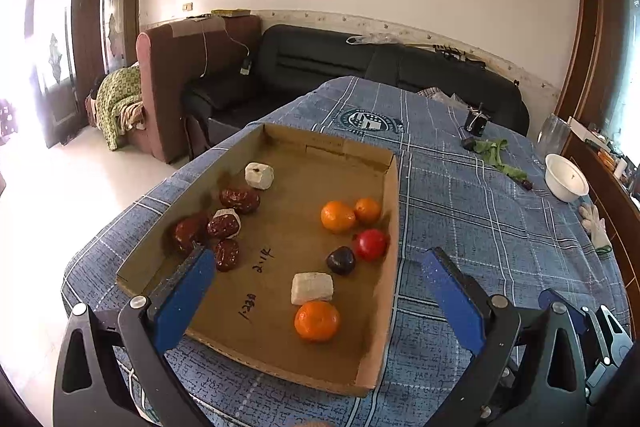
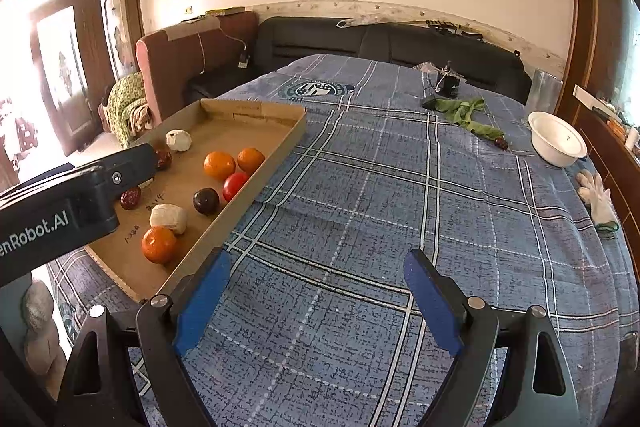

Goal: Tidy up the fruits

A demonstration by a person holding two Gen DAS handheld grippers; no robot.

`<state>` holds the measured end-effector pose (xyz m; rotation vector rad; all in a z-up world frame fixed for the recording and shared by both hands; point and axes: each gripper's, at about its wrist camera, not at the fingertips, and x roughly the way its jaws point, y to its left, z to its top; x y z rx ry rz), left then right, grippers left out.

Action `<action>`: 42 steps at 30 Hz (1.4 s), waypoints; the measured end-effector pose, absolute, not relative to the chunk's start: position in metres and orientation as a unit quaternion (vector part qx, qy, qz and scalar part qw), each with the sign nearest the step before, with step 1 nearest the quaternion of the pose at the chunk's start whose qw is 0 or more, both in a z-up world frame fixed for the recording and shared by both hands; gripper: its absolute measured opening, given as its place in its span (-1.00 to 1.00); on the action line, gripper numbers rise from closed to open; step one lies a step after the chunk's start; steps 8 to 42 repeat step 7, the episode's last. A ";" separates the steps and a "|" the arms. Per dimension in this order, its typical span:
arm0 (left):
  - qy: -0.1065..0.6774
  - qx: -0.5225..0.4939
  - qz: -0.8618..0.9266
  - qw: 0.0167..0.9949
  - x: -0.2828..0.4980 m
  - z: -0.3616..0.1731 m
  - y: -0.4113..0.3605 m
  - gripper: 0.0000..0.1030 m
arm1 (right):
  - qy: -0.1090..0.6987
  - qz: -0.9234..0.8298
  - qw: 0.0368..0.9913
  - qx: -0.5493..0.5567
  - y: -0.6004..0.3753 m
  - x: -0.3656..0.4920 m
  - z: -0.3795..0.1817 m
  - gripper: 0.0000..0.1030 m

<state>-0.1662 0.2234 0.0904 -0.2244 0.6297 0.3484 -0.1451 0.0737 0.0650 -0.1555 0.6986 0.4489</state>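
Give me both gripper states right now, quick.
Left gripper: open, empty, over the cardboard tray.
Right gripper: open, empty, over the blue cloth.

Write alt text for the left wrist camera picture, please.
An open left gripper with blue fingers hovers over a shallow cardboard tray on a blue plaid cloth, holding three oranges, dark red dates, a red fruit and pale chunks.

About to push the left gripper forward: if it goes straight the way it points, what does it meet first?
Probably the white block in the cardboard tray, with an orange just before it. The left gripper is open; depth is uncertain.
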 end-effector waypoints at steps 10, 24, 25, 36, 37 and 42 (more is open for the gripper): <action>0.322 -0.119 0.169 0.924 -0.160 0.085 0.236 1.00 | 0.354 0.230 0.903 -0.077 0.084 -0.138 0.059 0.79; 0.322 -0.119 0.169 0.924 -0.160 0.085 0.236 1.00 | 0.354 0.230 0.903 -0.077 0.084 -0.138 0.059 0.79; 0.322 -0.119 0.169 0.924 -0.160 0.085 0.236 1.00 | 0.354 0.230 0.903 -0.077 0.084 -0.138 0.059 0.79; 0.322 -0.119 0.169 0.924 -0.160 0.085 0.236 1.00 | 0.354 0.230 0.903 -0.077 0.084 -0.138 0.059 0.79; 0.322 -0.119 0.169 0.924 -0.160 0.085 0.236 1.00 | 0.354 0.230 0.903 -0.077 0.084 -0.138 0.059 0.79; 0.322 -0.119 0.169 0.924 -0.160 0.085 0.236 1.00 | 0.354 0.230 0.903 -0.077 0.084 -0.138 0.059 0.79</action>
